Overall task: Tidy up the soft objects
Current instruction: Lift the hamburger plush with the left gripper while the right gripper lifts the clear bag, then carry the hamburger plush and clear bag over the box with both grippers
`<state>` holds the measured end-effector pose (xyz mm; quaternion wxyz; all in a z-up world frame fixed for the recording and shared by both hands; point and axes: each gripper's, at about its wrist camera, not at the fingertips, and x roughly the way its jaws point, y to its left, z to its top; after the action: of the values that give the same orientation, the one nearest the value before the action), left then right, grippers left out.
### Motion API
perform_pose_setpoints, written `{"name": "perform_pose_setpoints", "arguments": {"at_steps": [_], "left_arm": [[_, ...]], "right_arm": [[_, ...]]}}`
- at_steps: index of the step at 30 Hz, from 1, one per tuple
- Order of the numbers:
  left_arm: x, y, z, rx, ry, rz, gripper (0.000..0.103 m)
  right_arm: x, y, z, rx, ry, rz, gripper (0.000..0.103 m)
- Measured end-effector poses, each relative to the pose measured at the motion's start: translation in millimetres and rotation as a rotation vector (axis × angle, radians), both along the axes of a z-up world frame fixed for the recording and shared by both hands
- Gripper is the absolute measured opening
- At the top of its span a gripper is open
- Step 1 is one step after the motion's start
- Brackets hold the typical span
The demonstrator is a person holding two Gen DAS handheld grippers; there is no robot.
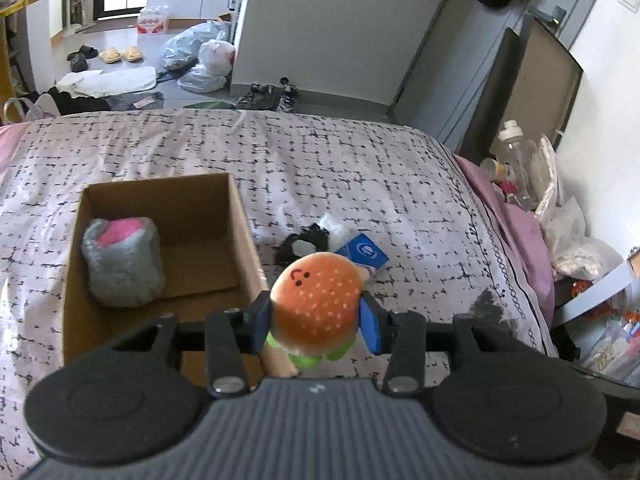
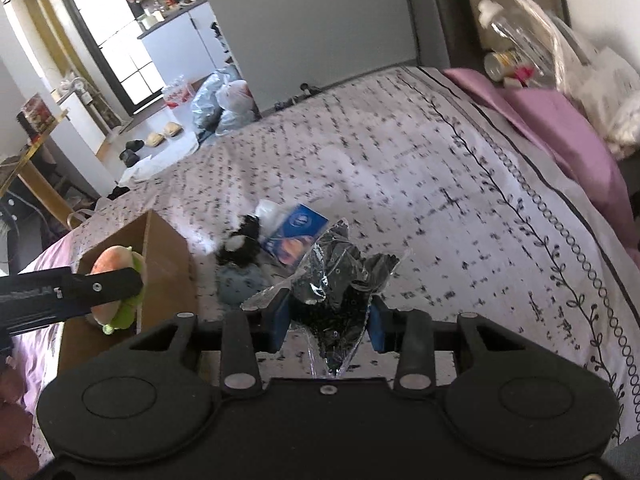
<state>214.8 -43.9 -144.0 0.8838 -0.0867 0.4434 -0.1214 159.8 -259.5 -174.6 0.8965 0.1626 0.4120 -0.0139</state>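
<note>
My left gripper [image 1: 316, 322] is shut on a hamburger plush [image 1: 318, 304] with green feet, held above the bed just right of an open cardboard box [image 1: 240, 216]. The plush also shows in the right wrist view [image 2: 116, 258], beside the box [image 2: 168, 264]. A grey and pink plush block [image 1: 122, 262] lies inside the box at its left. My right gripper [image 2: 328, 314] is shut on a black item in a clear plastic bag [image 2: 340, 280], held above the bed. A black fuzzy toy [image 1: 304, 242], a blue packet [image 1: 364, 252] and a grey plush [image 2: 242, 280] lie on the bed.
The bed has a white cover with black dashes [image 1: 360, 160]. A purple sheet [image 2: 560, 128] and bottles [image 2: 516, 28] crowd the right bedside. Bags [image 1: 200, 56], slippers [image 1: 120, 55] and shoes [image 1: 268, 96] lie on the floor beyond the bed's far edge.
</note>
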Motion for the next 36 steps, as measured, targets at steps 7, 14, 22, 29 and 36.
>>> {"name": "perform_pose_setpoints", "arguments": {"at_steps": [7, 14, 22, 29, 36], "left_arm": [[3, 24, 5, -0.009, -0.017, 0.044, 0.044], [7, 46, 1, -0.013, -0.009, 0.073, 0.044], [15, 77, -10, -0.004, -0.013, 0.123, 0.044], [33, 108, -29, 0.020, 0.010, 0.136, 0.045], [40, 122, -39, 0.031, 0.035, 0.147, 0.045]], "right_arm": [[5, 20, 16, 0.033, -0.016, 0.023, 0.038], [10, 46, 23, 0.010, -0.020, 0.054, 0.038], [19, 80, 26, -0.033, -0.024, 0.096, 0.039], [27, 107, 32, -0.043, -0.058, 0.126, 0.039], [35, 132, 31, -0.063, -0.067, 0.168, 0.039]]}}
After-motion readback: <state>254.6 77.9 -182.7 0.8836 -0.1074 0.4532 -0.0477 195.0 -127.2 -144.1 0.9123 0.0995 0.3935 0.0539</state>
